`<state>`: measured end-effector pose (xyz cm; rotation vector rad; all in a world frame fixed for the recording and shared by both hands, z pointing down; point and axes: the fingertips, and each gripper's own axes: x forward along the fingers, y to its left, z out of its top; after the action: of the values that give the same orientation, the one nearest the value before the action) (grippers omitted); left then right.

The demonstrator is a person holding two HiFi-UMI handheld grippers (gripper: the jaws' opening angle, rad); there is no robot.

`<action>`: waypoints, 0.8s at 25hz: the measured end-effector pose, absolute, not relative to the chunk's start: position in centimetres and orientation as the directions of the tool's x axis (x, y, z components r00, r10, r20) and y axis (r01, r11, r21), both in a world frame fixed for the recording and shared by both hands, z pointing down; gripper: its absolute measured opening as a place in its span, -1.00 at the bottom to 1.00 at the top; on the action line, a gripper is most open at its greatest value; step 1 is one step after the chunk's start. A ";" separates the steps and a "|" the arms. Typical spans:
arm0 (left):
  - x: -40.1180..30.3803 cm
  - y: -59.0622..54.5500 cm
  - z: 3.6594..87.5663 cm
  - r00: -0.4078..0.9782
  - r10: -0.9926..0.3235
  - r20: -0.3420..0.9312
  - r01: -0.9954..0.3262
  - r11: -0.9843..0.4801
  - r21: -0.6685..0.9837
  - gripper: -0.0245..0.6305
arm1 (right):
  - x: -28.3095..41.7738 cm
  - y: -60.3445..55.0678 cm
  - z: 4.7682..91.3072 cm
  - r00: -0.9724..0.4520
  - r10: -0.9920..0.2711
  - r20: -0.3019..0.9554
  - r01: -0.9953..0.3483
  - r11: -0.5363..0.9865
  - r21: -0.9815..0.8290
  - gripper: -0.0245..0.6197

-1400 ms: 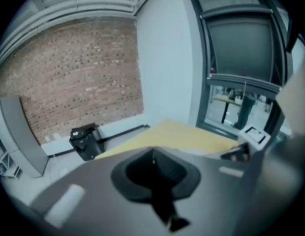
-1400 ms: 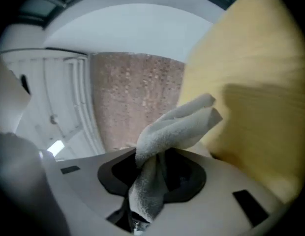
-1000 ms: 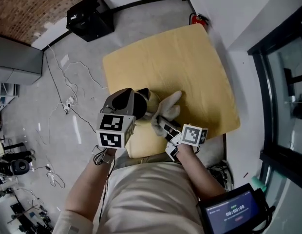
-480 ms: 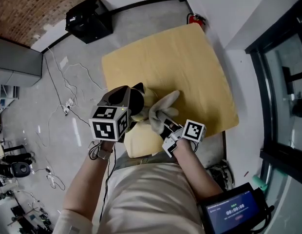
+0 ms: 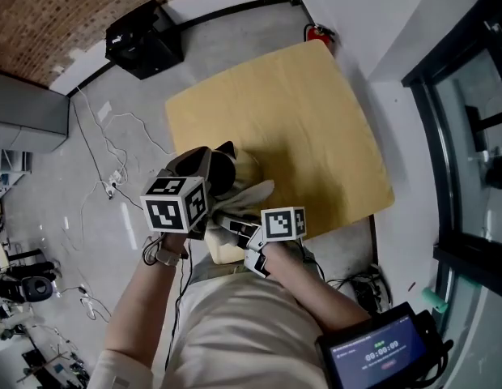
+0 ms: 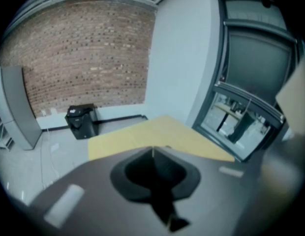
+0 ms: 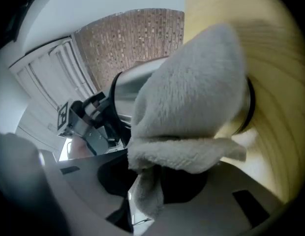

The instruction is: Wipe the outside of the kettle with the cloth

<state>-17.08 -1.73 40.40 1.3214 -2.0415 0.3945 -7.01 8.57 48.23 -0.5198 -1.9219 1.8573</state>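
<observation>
Both tongs sit at the kettle (image 5: 244,167) on the table's (image 5: 316,112) near edge: left gripper (image 5: 209,181), jaws together, by its handle; right gripper (image 5: 231,222) clamped on the cloth (image 5: 249,196), pressed to the kettle's side.

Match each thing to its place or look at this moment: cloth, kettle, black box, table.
Things:
1. cloth
2. kettle
3. black box
4. table

Descriptions:
A. on the floor by the brick wall
B. pale yellow top
C. pinched in the right gripper
D. shiny metal, partly behind the cloth

Pairs: 1-C, 2-D, 3-A, 4-B
</observation>
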 end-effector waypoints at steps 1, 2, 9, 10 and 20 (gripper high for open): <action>-17.0 -1.8 40.4 -0.266 -0.689 0.675 -0.890 0.444 0.102 -0.95 | -7.3 8.5 48.2 -0.850 0.526 0.034 -0.019 0.034 -0.999 -0.50; -17.1 -1.8 40.4 -0.271 -0.685 0.676 -0.888 0.449 0.100 -0.95 | -7.2 8.0 48.1 -0.861 0.507 0.032 -0.023 0.024 -0.999 -0.50; -17.9 -1.0 40.2 -0.286 -0.699 0.655 -0.842 0.510 0.177 -0.95 | -5.4 -4.6 51.5 -0.982 0.141 0.126 -0.134 -0.046 -0.990 -0.51; -17.9 -1.0 40.2 -0.297 -0.700 0.649 -0.842 0.512 0.167 -0.95 | -6.1 -5.2 50.6 -0.984 0.148 0.095 -0.098 -0.010 -0.995 -0.51; -18.5 -0.8 40.2 -0.329 -0.695 0.639 -0.841 0.523 0.136 -0.95 | -5.5 -4.2 55.5 -0.963 0.102 0.250 -0.242 0.085 -0.966 -0.51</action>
<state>-18.50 -0.84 40.25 1.2435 -2.1119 0.2892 -5.51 -4.19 55.51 0.1404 -2.1101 1.9629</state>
